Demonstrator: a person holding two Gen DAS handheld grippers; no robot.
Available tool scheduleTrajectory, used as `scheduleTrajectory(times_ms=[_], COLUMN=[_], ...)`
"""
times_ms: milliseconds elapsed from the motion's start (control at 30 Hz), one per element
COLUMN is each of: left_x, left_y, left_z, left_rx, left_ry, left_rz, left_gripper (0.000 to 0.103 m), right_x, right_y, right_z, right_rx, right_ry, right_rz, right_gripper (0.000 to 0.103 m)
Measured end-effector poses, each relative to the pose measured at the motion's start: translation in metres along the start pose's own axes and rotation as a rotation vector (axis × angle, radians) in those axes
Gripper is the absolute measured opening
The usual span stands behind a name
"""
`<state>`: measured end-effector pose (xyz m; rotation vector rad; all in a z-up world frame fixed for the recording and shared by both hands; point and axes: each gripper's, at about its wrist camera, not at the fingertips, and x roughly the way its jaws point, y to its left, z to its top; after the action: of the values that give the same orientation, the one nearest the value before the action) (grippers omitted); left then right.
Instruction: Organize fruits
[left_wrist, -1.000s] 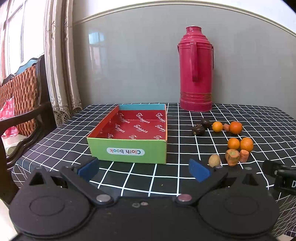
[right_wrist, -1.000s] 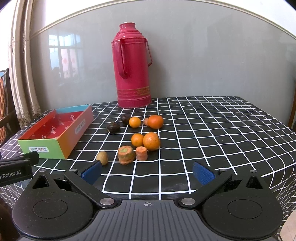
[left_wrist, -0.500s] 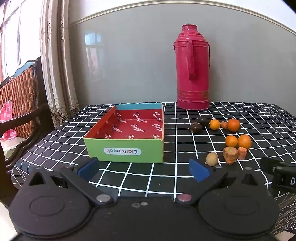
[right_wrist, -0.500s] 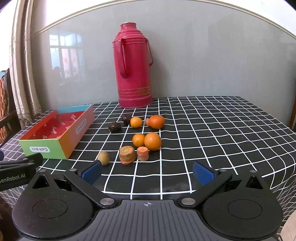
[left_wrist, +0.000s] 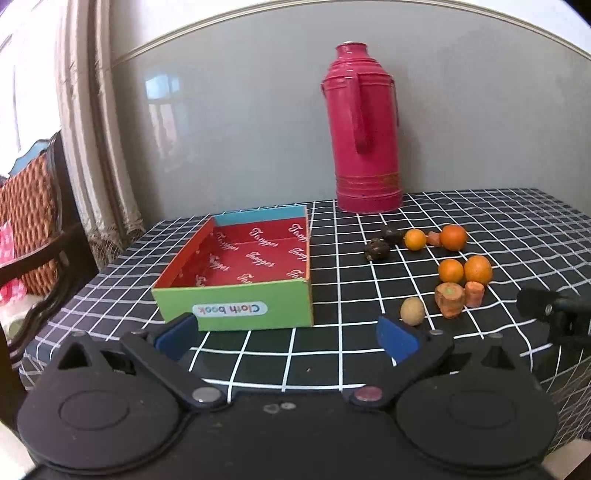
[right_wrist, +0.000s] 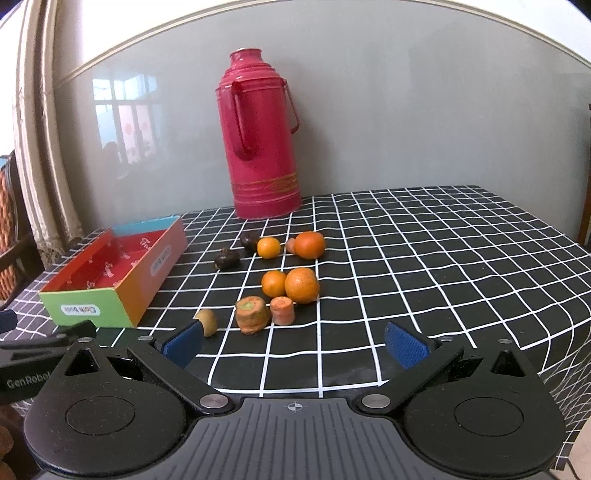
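Observation:
An open cardboard box (left_wrist: 236, 306) with a red inside and green front stands on the checked tablecloth; it also shows in the right wrist view (right_wrist: 92, 302). To its right lie several oranges (left_wrist: 478, 269) (right_wrist: 302, 285), two carrot chunks (left_wrist: 449, 299) (right_wrist: 252, 314), a small brown kiwi (left_wrist: 412, 311) (right_wrist: 206, 322) and two dark fruits (left_wrist: 376, 250) (right_wrist: 226, 258). My left gripper (left_wrist: 286, 338) is open and empty, just in front of the box. My right gripper (right_wrist: 295, 345) is open and empty, in front of the carrot chunks.
A tall red thermos (left_wrist: 364, 136) (right_wrist: 260, 136) stands at the back by the grey wall. A wicker chair (left_wrist: 29, 229) and curtains are to the left of the table. The table's front and right edges (right_wrist: 554, 332) drop off close by.
Both grippers have moved forward toward the table; the box and the fruits look larger and closer. Nothing on the table has moved. Both stay open.

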<state>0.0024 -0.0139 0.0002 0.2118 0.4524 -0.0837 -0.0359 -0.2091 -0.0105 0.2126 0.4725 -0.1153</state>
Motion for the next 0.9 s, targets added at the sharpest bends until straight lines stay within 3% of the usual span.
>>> scheduleTrajectory(times_ms=[300, 433, 567, 633, 700, 833, 900], left_x=[0.020, 0.033, 0.049, 0.059, 0.068, 0.082, 0.089], left_y=[-0.021, -0.038, -0.053, -0.058, -0.062, -0.065, -0.066], left_z=[0.003, 0.007, 0.009, 0.010, 0.010, 0.007, 0.004], left_rx=[0.136, 0.241, 0.334, 0.367, 0.381, 0.378, 0.370], left_ry=[0.025, 0.008, -0.010, -0.006, 0.006, 0.050, 0.075], left_rz=[-0.029, -0.093, -0.166, -0.204, -0.239, -0.314, -0.335], left_gripper=[0.097, 0.097, 0.096, 0.095, 0.092, 0.070, 0.065], right_x=[-0.005, -0.015, -0.026, -0.022, -0.012, 0.003, 0.008], right_y=[-0.025, -0.029, -0.027, -0.031, -0.038, -0.045, -0.045], right_z=[0.009, 0.016, 0.024, 0.033, 0.040, 0.039, 0.033], right_rx=[0.082, 0.042, -0.016, -0.004, 0.015, 0.021, 0.021], right_ry=[-0.044, -0.123, -0.220, -0.231, -0.208, -0.188, -0.181], right_rz=[-0.080, -0.198, -0.369, -0.425, -0.422, -0.413, -0.390], right_gripper=[0.103, 0.103, 0.103, 0.103, 0.103, 0.103, 0.103])
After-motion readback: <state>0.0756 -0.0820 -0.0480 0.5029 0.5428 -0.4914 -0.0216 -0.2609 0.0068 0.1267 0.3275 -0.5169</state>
